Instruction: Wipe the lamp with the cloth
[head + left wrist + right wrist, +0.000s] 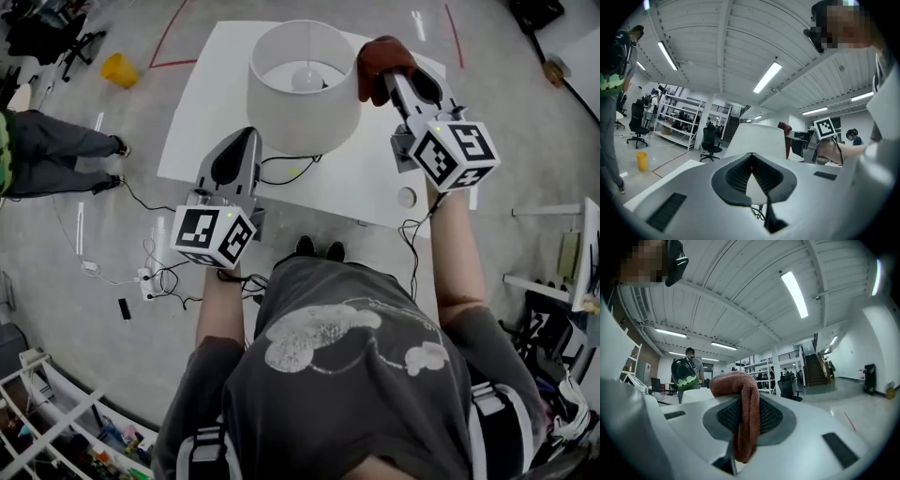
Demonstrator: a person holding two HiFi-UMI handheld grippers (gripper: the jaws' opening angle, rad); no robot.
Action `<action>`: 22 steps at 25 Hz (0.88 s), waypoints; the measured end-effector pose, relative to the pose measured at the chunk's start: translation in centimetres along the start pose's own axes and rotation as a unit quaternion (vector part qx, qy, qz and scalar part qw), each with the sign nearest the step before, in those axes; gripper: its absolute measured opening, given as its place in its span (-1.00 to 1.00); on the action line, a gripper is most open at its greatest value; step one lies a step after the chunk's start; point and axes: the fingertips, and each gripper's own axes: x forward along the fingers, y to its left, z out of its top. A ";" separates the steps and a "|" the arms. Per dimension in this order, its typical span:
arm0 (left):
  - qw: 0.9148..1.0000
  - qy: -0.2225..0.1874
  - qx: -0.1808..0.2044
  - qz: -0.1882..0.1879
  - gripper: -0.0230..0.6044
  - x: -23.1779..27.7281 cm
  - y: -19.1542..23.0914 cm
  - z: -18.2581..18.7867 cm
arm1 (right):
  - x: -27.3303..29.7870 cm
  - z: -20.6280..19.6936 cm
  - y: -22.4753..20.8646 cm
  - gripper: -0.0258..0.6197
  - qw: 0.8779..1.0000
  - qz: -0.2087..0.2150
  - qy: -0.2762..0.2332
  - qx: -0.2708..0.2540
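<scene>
A lamp with a white drum shade and a bare bulb stands on a white table. My right gripper is shut on a red-brown cloth, which it holds against the shade's upper right rim. The cloth drapes over the closed jaws of my right gripper in the right gripper view. My left gripper is shut and empty, its tip just below the shade's left side. In the left gripper view, the shade and cloth rise behind my left gripper.
The lamp's black cord loops across the table under the shade, and a small round white piece lies near the front edge. On the floor are a yellow bucket, cables and a person's legs at the left.
</scene>
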 end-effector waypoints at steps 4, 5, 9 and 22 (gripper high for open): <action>1.000 -0.002 -0.026 -0.007 -0.90 0.5 0.5 -0.3 | 1.7 -0.9 0.1 -0.74 1.000 -0.005 0.011 0.005; 1.000 -0.003 -0.029 -0.006 -0.90 0.7 0.5 -0.5 | 1.7 -1.4 -0.2 -0.74 1.000 -0.006 0.012 0.011; 0.999 -0.003 -0.028 0.018 -0.90 1.3 -0.3 -1.4 | 1.5 -3.9 -2.0 -0.74 0.999 0.008 0.028 0.023; 0.984 -0.003 -0.003 0.177 -0.90 1.8 -2.9 -3.9 | 0.9 -12.5 -4.1 -0.74 0.981 0.146 0.114 0.059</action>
